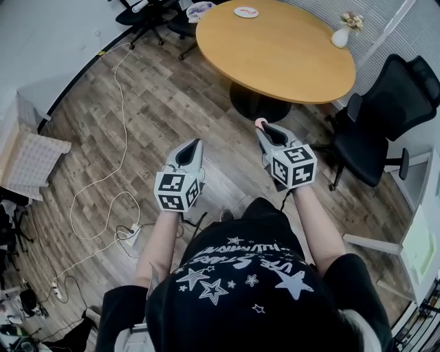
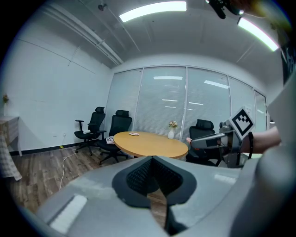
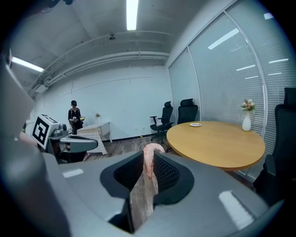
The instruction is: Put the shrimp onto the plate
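My right gripper is shut on a pale pink shrimp, which sticks up out of the jaw tips. It hangs over the wood floor, short of the round wooden table. A small white plate lies on the far side of that table. My left gripper hovers level with the right one, jaws together and empty. In the left gripper view the right gripper shows with the shrimp at its tip.
A white vase of flowers stands at the table's right edge. Black office chairs stand at the right and behind the table. A white cable and a power strip lie on the floor at left. A person stands far off.
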{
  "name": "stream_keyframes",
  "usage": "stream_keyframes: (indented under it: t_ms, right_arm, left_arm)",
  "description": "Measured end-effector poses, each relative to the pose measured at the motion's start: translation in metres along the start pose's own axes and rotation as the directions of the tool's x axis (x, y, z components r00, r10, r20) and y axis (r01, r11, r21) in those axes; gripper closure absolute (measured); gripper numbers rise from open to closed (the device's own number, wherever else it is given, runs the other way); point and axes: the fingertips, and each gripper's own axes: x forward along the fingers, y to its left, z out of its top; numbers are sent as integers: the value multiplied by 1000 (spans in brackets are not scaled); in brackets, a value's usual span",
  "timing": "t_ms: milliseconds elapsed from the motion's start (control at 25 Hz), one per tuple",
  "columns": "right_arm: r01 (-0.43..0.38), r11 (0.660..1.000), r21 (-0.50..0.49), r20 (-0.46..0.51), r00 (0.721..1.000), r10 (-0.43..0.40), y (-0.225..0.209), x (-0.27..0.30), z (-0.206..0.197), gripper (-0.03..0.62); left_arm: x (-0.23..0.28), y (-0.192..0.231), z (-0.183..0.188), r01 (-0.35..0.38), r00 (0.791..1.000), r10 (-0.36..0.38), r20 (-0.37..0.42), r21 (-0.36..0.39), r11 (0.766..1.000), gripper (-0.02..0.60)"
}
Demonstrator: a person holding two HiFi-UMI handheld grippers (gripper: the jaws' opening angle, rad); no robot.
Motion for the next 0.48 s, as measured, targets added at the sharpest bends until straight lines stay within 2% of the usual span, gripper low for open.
stream_keyframes:
  t_ms: [480]
  right_arm:
    - [-6, 999, 38, -8, 1000, 6, -17, 51, 20, 522]
  left_arm:
    - [22, 51, 9, -42, 999, 43, 7, -49, 998, 580]
